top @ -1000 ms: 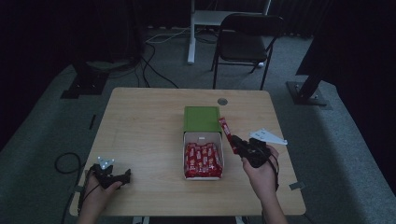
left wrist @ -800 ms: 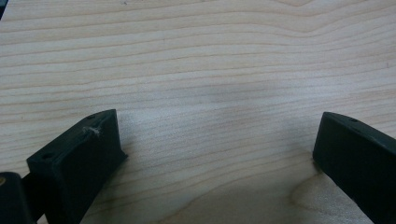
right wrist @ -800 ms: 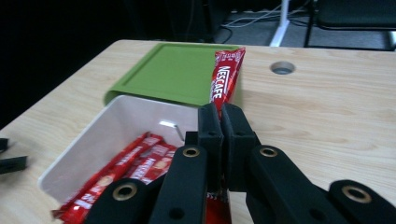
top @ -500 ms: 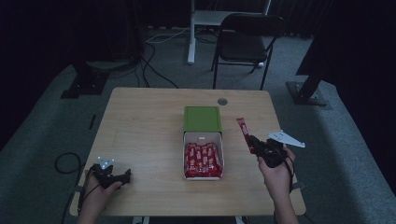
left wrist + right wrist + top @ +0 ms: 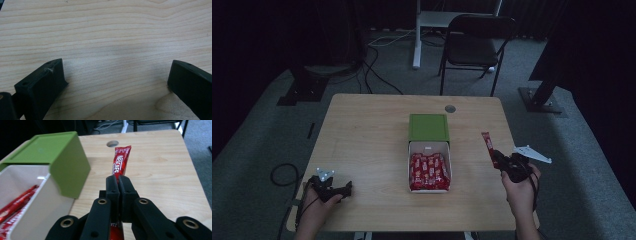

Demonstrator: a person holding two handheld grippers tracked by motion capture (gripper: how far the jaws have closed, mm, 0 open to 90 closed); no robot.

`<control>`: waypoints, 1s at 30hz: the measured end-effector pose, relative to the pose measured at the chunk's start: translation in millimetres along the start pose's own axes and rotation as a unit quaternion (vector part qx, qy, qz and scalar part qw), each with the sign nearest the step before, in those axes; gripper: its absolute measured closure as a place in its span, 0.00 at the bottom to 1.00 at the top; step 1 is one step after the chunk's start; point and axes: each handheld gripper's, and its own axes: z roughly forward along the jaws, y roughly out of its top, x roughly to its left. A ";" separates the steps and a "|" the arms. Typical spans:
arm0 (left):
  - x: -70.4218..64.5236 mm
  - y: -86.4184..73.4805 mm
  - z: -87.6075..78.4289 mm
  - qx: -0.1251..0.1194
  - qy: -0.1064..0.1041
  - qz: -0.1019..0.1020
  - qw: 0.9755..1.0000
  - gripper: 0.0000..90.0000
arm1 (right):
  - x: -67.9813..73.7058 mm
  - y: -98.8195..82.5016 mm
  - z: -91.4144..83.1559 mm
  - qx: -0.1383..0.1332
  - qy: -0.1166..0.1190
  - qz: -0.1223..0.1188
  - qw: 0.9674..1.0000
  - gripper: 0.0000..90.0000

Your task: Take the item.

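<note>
From the high view, the right gripper [image 5: 501, 161] is hovering near the table's [image 5: 362, 140] right edge, its jaws clamping a red coffee stick [image 5: 488, 145] that is pointing toward the far edge, well apart from the open box [image 5: 430, 148] of red sticks sitting mid-table. The left gripper [image 5: 343, 189] is resting by the near left corner. In the left gripper view, its black jaws are standing wide apart over bare wood, holding nothing. In the right gripper view, the jaws are pressing together on the stick [image 5: 121, 162], just beside the box's green lid [image 5: 53, 157].
</note>
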 end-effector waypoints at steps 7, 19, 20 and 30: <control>0.0 0.0 0.0 0.000 0.000 0.000 1.000 0.02 | -14.9 -11.1 5.6 0.003 -0.018 0.015 1.000 0.97; 0.0 0.0 0.1 -0.001 0.000 0.000 1.000 0.02 | -45.3 -36.5 20.8 0.014 -0.061 0.045 0.997 0.97; 0.0 0.0 0.1 -0.001 0.000 0.000 1.000 0.02 | -47.2 -38.5 22.6 0.018 -0.063 0.046 0.997 0.97; 0.0 0.0 0.1 -0.001 0.000 0.000 1.000 0.02 | -71.3 -57.3 31.4 0.013 -0.107 0.068 0.992 0.97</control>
